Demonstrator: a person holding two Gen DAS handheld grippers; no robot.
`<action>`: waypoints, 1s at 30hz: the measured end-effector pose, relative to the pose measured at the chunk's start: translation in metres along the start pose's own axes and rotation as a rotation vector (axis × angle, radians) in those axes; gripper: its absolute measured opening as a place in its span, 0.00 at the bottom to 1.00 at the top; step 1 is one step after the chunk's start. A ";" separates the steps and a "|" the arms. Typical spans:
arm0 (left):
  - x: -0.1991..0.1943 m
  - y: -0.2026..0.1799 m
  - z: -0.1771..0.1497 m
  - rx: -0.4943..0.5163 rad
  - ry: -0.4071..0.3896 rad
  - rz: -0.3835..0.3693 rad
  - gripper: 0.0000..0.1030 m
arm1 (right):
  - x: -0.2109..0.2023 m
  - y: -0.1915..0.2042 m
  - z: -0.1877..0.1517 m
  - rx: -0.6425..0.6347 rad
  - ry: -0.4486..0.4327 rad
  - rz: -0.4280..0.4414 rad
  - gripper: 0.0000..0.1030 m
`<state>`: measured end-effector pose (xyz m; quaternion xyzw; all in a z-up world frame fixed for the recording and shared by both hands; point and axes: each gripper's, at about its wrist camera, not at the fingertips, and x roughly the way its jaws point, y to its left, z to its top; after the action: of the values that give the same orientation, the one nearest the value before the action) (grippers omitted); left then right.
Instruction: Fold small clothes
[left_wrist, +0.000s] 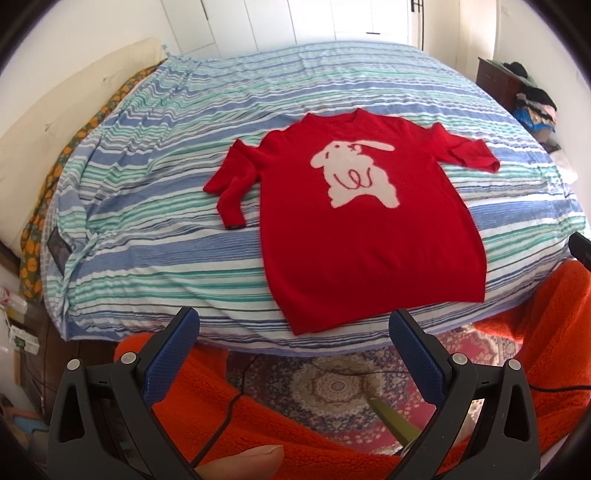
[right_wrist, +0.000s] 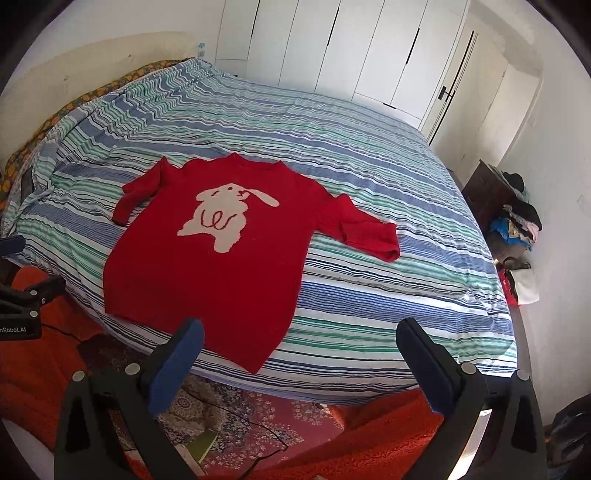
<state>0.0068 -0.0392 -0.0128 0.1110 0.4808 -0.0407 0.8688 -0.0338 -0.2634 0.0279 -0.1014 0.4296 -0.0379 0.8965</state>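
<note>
A small red sweater (left_wrist: 362, 229) with a white rabbit on its front lies flat, face up, on the striped bed cover (left_wrist: 155, 206). Its hem is at the near edge of the bed and both sleeves are bent. It also shows in the right wrist view (right_wrist: 207, 269). My left gripper (left_wrist: 293, 321) is open and empty, held off the bed just short of the hem. My right gripper (right_wrist: 299, 332) is open and empty, near the hem's right corner. The left gripper's body shows at the left edge of the right wrist view (right_wrist: 22, 295).
The bed (right_wrist: 388, 177) fills the room's middle. An orange fleece (left_wrist: 295, 435) and a patterned rug (left_wrist: 332, 387) lie below the near edge. A dark cabinet with piled clothes (right_wrist: 513, 225) stands at the right wall. White wardrobe doors (right_wrist: 332, 48) are behind.
</note>
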 end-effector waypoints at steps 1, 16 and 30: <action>0.000 -0.001 0.000 0.003 0.000 0.000 0.99 | 0.001 0.000 0.000 0.000 0.001 -0.003 0.99; -0.001 0.001 -0.001 -0.006 -0.002 -0.005 0.99 | 0.006 0.000 -0.006 0.006 0.031 -0.005 0.99; -0.001 0.006 -0.007 -0.027 0.001 -0.021 0.99 | 0.007 0.008 -0.007 -0.027 0.039 0.005 0.99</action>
<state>0.0015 -0.0319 -0.0144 0.0942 0.4829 -0.0431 0.8695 -0.0353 -0.2573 0.0168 -0.1117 0.4479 -0.0315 0.8865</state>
